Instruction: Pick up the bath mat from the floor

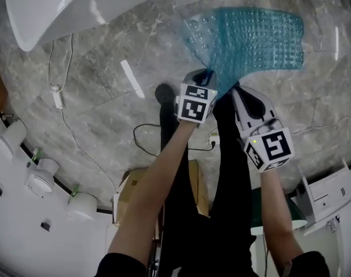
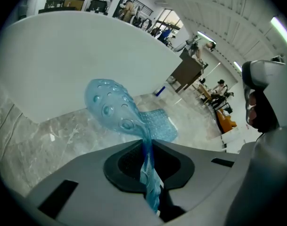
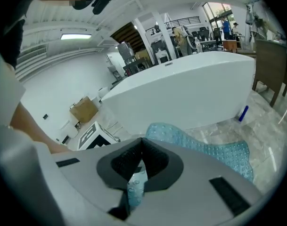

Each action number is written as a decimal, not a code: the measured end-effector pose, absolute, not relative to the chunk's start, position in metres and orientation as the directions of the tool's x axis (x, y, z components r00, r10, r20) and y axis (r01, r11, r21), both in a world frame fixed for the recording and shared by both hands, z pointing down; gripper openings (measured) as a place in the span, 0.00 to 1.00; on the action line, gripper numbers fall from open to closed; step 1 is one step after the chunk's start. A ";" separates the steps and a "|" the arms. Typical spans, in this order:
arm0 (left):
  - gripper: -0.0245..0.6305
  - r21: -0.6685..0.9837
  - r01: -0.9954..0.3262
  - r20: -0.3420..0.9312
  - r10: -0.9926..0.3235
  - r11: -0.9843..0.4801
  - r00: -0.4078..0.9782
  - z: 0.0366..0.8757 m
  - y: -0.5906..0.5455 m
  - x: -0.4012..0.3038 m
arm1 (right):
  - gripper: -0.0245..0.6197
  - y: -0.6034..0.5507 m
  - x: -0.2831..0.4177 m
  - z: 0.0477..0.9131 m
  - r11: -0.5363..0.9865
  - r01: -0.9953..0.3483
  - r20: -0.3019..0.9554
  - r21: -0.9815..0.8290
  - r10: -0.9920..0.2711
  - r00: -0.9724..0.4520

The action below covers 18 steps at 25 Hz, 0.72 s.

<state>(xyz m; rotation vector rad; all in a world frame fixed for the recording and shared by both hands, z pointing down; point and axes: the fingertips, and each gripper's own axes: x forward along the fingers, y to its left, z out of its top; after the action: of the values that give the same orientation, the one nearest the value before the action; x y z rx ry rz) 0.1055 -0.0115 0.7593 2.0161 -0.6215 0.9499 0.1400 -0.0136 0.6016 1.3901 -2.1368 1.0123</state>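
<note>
A translucent blue bath mat [image 1: 256, 39] with suction cups lies partly on the grey marble floor, its near edge lifted and bunched. My left gripper [image 1: 207, 74] is shut on that bunched edge. The left gripper view has the mat [image 2: 115, 107] pinched to a thin fold between the jaws of the left gripper [image 2: 147, 159], with a flap curling up beyond them. My right gripper [image 1: 236, 88] holds the same edge just to the right. In the right gripper view a strip of mat [image 3: 214, 152] runs down through the shut right gripper [image 3: 139, 166].
A white bathtub [image 1: 60, 4] stands at the upper left, close to the mat. A black cable [image 1: 146, 137] and a white corded device [image 1: 57, 97] lie on the floor. A cardboard box [image 1: 129, 189] and a white cabinet [image 1: 331, 192] sit near the person's legs. A blue bottle [image 3: 243, 113] stands by the tub.
</note>
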 end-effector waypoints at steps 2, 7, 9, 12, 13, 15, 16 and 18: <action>0.10 0.472 -0.669 0.778 -0.086 -0.574 0.623 0.723 -0.011 0.119 | 0.06 -0.018 0.151 0.570 0.236 -0.911 0.653 -0.339 -0.638 -0.409; 0.10 0.500 -0.648 0.735 -0.114 -0.575 0.668 0.633 -0.007 0.123 | 0.06 -0.012 0.175 0.492 0.221 -0.926 0.639 -0.306 -0.674 -0.372; 0.10 0.499 -0.646 0.724 -0.132 -0.577 0.677 0.599 -0.005 0.118 | 0.06 -0.007 0.185 0.461 0.222 -0.934 0.633 -0.281 -0.688 -0.354; 0.10 0.492 -0.628 0.705 -0.147 -0.603 0.694 0.550 -0.004 0.110 | 0.06 -0.007 0.199 0.416 0.217 -0.947 0.609 -0.237 -0.727 -0.318; 0.10 0.488 -0.618 0.697 -0.151 -0.616 0.701 0.535 -0.004 0.106 | 0.06 -0.007 0.203 0.401 0.212 -0.952 0.597 -0.222 -0.742 -0.305; 0.10 0.481 -0.601 0.684 -0.156 -0.638 0.713 0.505 -0.001 0.100 | 0.06 -0.009 0.209 0.373 0.202 -0.960 0.578 -0.192 -0.768 -0.277; 0.10 0.477 -0.594 0.679 -0.158 -0.647 0.717 0.491 0.003 0.096 | 0.06 -0.009 0.213 0.360 0.194 -0.964 0.569 -0.180 -0.779 -0.263; 0.10 0.463 -0.584 0.675 -0.162 -0.666 0.720 0.465 0.013 0.088 | 0.06 -0.007 0.217 0.333 0.176 -0.971 0.552 -0.162 -0.799 -0.237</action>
<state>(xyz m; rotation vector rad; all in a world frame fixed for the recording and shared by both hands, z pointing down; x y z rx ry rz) 0.0882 0.0131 0.4654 2.2325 -0.5627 0.7922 0.2175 -0.0067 0.3335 1.6801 -2.1168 0.6994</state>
